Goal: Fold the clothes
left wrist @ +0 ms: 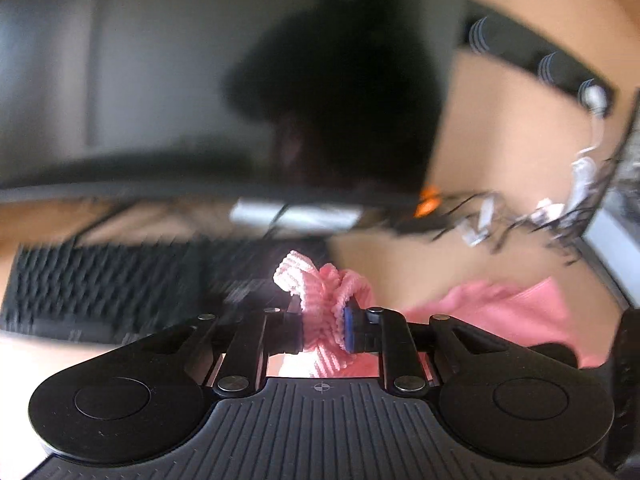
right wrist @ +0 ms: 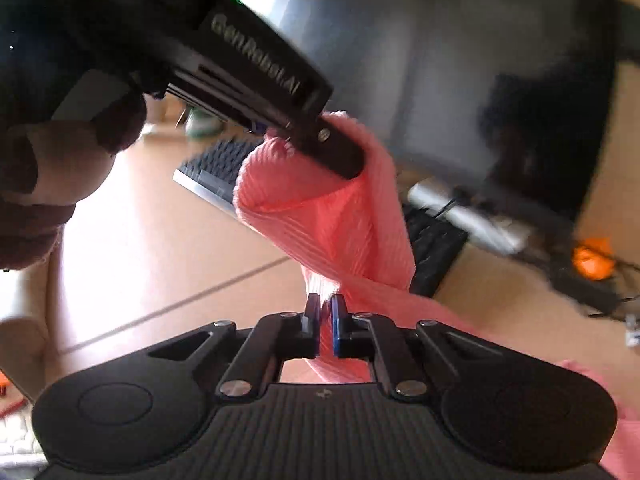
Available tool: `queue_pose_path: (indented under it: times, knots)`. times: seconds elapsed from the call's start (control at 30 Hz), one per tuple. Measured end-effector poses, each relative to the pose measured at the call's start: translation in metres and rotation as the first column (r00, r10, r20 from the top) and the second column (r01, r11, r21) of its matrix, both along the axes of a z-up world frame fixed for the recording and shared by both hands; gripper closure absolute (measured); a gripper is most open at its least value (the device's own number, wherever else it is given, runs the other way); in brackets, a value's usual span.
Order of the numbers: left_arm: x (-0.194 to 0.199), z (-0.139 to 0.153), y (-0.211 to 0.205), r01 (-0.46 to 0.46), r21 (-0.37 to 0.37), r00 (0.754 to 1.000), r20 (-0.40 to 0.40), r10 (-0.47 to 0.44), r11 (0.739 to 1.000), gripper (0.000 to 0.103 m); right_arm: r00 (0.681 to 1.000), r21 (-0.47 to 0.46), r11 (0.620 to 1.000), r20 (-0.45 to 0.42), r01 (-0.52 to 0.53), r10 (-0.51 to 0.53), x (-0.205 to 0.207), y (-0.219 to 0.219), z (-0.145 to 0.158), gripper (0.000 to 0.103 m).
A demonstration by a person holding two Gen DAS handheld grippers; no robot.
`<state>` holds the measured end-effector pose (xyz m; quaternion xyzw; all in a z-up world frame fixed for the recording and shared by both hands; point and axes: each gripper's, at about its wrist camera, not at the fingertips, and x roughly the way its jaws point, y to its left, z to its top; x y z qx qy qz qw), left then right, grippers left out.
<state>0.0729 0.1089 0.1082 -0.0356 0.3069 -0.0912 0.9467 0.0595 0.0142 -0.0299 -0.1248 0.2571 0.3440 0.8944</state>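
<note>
A pink ribbed knit garment (left wrist: 500, 312) hangs between both grippers above a wooden desk (right wrist: 140, 240). In the left wrist view my left gripper (left wrist: 323, 322) is shut on a bunched fold of it, with the cloth sticking out past the pads. In the right wrist view my right gripper (right wrist: 326, 320) is shut on a thin edge of the pink garment (right wrist: 332, 220), which stretches up and away to the left gripper (right wrist: 320, 140). That one clamps the far end at the upper left. A person's hand (right wrist: 60, 168) holds it. The rest of the garment trails off to the lower right.
A black keyboard (left wrist: 100, 288) lies on the desk just behind the cloth, also visible as the keyboard (right wrist: 216, 168) in the right wrist view. A dark monitor (left wrist: 160, 80) stands behind it. Tangled cables (left wrist: 520, 216) and an orange object (right wrist: 592, 260) lie to the right.
</note>
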Motion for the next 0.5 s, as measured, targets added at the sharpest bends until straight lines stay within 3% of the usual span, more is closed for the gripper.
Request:
queue_pose_path:
  times: [0.1, 0.23, 0.37, 0.5]
  knots:
    - [0.002, 0.027, -0.038, 0.083, -0.019, 0.995, 0.054, -0.081, 0.996, 0.083, 0.997, 0.039, 0.997, 0.047, 0.063, -0.065, -0.010, -0.032, 0.023, 0.098]
    - [0.009, 0.038, -0.102, 0.198, -0.013, 0.978, 0.070, -0.197, 0.980, 0.083, 0.980, 0.080, 0.981, 0.079, 0.176, -0.183, -0.021, -0.083, 0.038, 0.098]
    - [0.021, 0.025, -0.164, 0.308, -0.053, 0.951, 0.021, -0.307, 0.950, 0.082, 0.951, 0.088, 0.951, 0.069, 0.296, -0.302, -0.027, -0.137, 0.034, 0.098]
    - [0.033, -0.006, -0.222, 0.408, -0.087, 0.907, -0.073, -0.414, 0.909, 0.075, 0.901, 0.056, 0.899, -0.029, 0.435, -0.434, -0.027, -0.195, 0.005, 0.097]
